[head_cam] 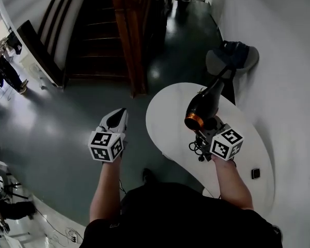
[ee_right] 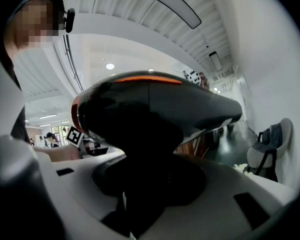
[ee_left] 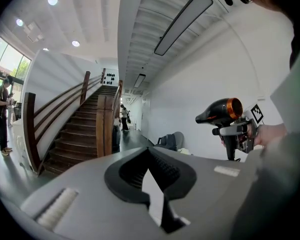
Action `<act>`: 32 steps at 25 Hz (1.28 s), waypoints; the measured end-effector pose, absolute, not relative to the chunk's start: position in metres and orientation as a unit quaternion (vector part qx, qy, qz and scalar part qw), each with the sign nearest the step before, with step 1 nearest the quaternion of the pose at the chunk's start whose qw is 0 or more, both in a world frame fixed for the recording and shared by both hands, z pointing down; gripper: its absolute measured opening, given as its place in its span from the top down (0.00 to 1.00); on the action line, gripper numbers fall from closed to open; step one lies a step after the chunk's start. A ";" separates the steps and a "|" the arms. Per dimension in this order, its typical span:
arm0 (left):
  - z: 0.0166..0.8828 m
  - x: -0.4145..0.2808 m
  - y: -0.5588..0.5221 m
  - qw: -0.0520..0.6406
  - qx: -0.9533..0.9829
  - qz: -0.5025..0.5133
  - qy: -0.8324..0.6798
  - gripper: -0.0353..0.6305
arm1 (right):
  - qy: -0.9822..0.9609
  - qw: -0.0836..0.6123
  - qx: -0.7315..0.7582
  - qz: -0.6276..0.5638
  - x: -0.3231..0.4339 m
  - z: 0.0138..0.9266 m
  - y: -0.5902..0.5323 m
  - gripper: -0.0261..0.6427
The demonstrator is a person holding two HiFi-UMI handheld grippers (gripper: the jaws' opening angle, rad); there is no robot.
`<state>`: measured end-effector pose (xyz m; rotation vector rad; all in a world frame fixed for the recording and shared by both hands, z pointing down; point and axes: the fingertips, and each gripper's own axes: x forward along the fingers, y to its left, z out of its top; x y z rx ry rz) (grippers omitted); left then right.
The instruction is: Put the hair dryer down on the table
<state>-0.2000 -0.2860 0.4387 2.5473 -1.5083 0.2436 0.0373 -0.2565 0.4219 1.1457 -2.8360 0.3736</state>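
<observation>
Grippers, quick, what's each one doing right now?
Left gripper: closed, holding nothing.
Right gripper: closed on the hair dryer, gripping its handle.

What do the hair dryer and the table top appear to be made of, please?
Hair dryer: glossy black plastic by the look; its body shows bright reflections. Its orange ring shines like metal or coated plastic. Table: smooth white top, perhaps laminate or painted board; faint sheen, no grain visible.

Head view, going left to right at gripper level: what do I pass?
left gripper → hair dryer → small black block
</observation>
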 end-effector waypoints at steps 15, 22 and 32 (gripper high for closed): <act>0.471 -0.211 -0.396 0.130 0.862 0.077 -0.483 0.93 | -0.899 0.162 0.378 0.155 0.015 0.510 -0.358 0.71; 0.485 -0.180 -0.414 0.146 0.856 0.094 -0.487 0.93 | -0.903 0.202 0.332 0.182 0.017 0.557 -0.389 0.71; 0.520 -0.164 -0.411 0.173 0.850 0.133 -0.479 0.93 | -0.898 0.279 0.269 0.210 -0.007 0.628 -0.413 0.71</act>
